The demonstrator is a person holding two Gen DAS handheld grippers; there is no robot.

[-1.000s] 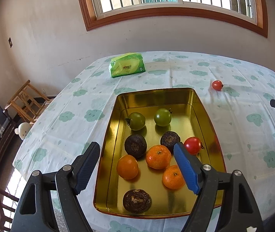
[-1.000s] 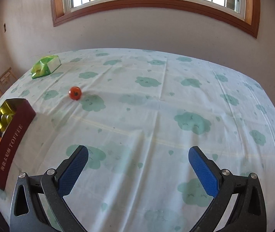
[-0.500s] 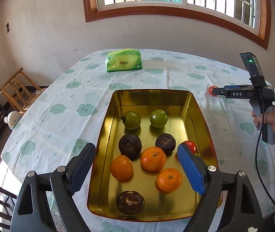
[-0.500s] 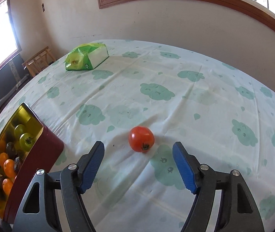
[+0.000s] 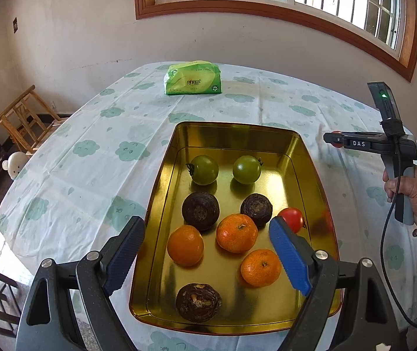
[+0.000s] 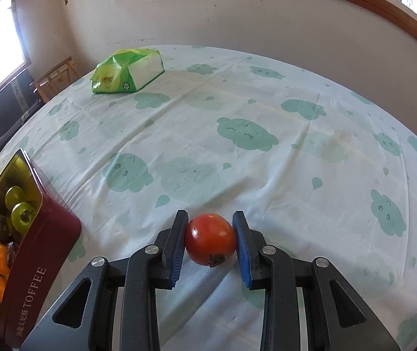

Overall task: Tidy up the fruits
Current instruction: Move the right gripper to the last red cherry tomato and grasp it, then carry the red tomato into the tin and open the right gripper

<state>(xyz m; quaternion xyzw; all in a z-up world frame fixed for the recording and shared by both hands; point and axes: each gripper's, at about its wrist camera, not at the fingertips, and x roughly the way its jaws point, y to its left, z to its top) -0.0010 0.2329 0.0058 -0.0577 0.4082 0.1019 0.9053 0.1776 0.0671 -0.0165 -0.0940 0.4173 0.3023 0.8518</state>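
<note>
Right gripper [image 6: 210, 241] jaws just clamped on red tomato [image 6: 210, 239], stem end seemingly toward camera, low.

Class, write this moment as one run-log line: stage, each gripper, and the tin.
stage: grasping loose tomato on the tablecloth | right gripper: shut on tomato | left gripper: open above the tin | tin: nine fruits inside

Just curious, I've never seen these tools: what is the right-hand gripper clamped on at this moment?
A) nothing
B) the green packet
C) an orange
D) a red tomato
D: the right gripper has both blue pads pressed against the red tomato, out on the tablecloth.
</note>
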